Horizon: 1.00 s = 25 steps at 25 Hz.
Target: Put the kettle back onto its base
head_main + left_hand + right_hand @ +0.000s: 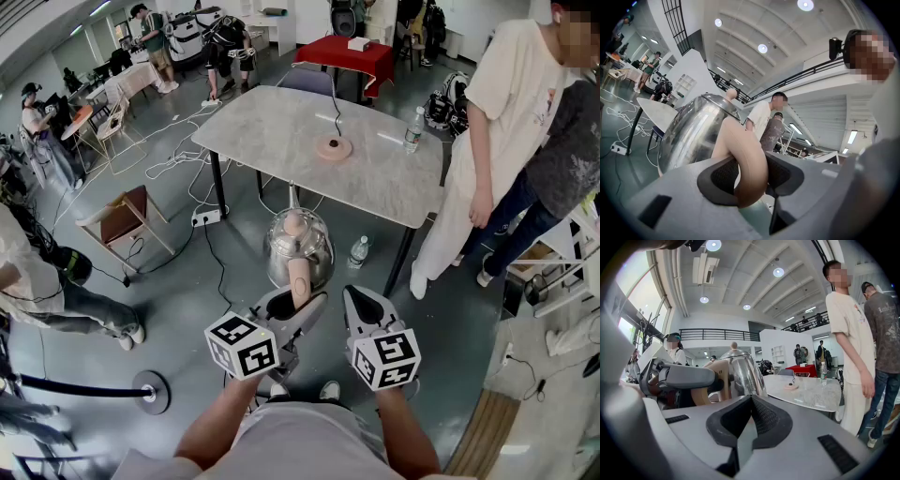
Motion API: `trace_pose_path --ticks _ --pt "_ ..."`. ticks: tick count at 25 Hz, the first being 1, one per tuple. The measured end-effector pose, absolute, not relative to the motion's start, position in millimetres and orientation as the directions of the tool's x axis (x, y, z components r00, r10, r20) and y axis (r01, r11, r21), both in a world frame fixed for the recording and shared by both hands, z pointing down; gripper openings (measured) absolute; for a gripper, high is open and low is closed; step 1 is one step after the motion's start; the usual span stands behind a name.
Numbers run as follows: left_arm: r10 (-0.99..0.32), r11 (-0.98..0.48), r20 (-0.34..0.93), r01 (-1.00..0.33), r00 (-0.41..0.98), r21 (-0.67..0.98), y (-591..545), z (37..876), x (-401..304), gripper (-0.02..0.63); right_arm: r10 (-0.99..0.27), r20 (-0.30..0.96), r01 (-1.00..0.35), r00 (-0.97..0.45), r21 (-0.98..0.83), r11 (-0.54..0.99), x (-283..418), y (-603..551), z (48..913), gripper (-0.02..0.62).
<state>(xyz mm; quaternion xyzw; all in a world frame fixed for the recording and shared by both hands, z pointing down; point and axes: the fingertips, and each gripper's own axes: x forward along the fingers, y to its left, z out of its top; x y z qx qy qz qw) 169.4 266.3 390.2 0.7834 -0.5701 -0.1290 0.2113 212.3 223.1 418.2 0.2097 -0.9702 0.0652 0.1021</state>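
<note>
The left tool (750, 176) is clamped on the kettle's handle (743, 159); its dark pads press the beige loop from both sides, jaws standing fairly wide around it. The right tool (749, 420) has its jaws together with nothing between them and sits just right of the left one, apart from the kettle (300, 246).

The kettle hangs in the air over the floor, on the near side of the tabletop (272, 141) and lower than it in the head view. The base (333, 148) lies on the tabletop, well apart from the kettle, with a cord (336, 117) running off its far side. A bottle (413, 129) stands near the tabletop's right edge, and another bottle (357, 251) lies on the floor beside the kettle. A person (487, 141) stands at the tabletop's right end.

The kettle is a shiny steel dome with a beige lid knob (293, 223).
</note>
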Motion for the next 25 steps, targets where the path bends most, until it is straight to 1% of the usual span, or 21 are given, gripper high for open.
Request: trace_pose_path --ticks 7,19,25 --pt "-0.945 -0.269 0.038 -0.836 0.326 0.479 250 391 182 0.163 -0.372 0.228 -0.401 -0.9 -0.097 0.911 220 210 423 0.003" --pt "-0.957 -0.233 0.039 -0.84 0.289 0.49 219 392 208 0.163 -0.329 0.223 -0.36 -0.918 -0.117 0.926 250 181 431 0.005" --pt "-0.958 -0.222 0.047 -0.839 0.282 0.496 201 396 207 0.163 -0.323 0.224 -0.358 -0.919 -0.133 0.924 252 163 437 0.005"
